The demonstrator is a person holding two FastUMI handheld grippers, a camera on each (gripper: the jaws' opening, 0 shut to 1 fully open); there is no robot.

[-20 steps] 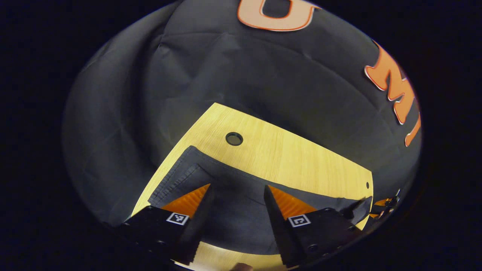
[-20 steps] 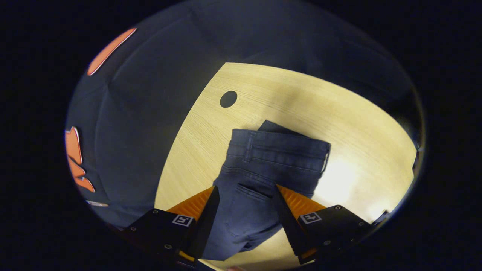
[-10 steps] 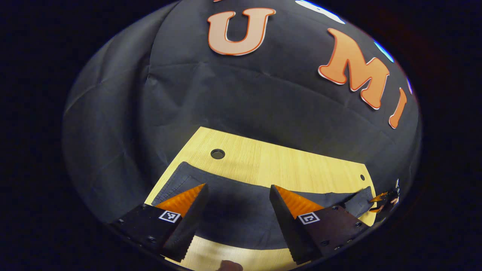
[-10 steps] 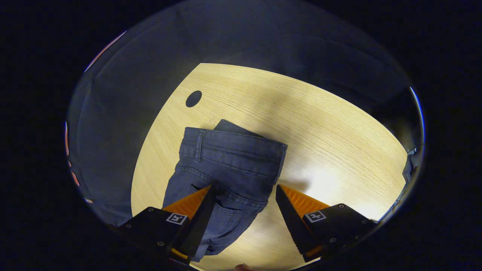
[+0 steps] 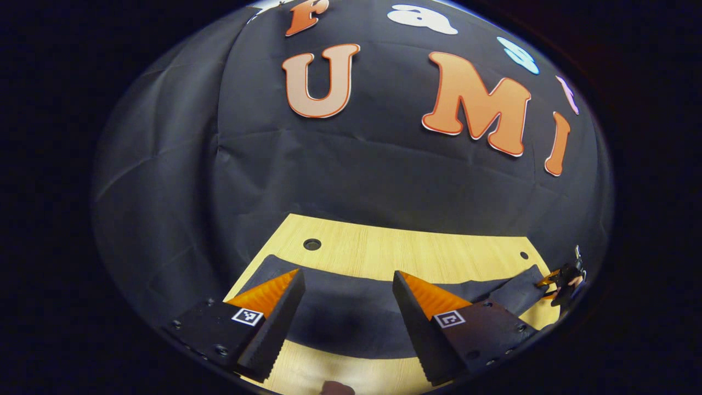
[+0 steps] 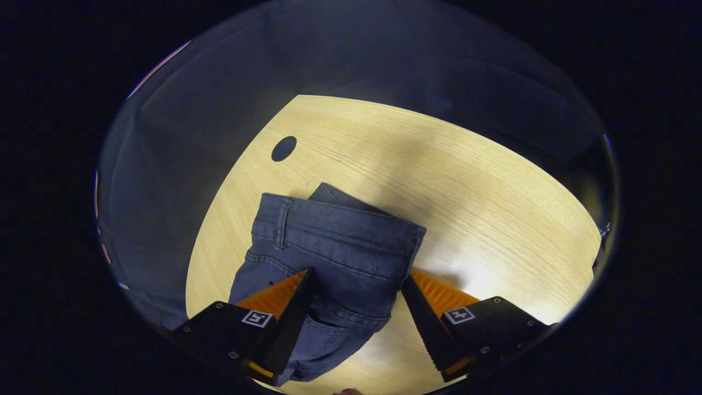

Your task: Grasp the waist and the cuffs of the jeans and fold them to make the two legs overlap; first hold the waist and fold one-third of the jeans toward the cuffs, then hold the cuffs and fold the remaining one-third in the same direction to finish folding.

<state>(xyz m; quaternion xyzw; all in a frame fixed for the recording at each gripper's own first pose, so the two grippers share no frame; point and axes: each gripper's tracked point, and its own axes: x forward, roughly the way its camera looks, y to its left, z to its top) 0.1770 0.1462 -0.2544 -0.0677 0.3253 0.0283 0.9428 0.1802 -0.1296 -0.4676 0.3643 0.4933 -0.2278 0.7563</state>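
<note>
right gripper (image 6: 355,280) jaws apart (over waist) above jeans (image 6: 334,247) on table (image 6: 493,197)

Dim booth, glare on table (image 6: 482,274)

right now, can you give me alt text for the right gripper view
Dark blue jeans lie on a light wooden table, waistband at the far end. The right tool is open above the seat, not gripping. A round hole sits near the table's far left edge.

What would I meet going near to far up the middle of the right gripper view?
Right tool, open over the jeans → back pocket → waistband → bare table with its round hole → booth wall.
</note>
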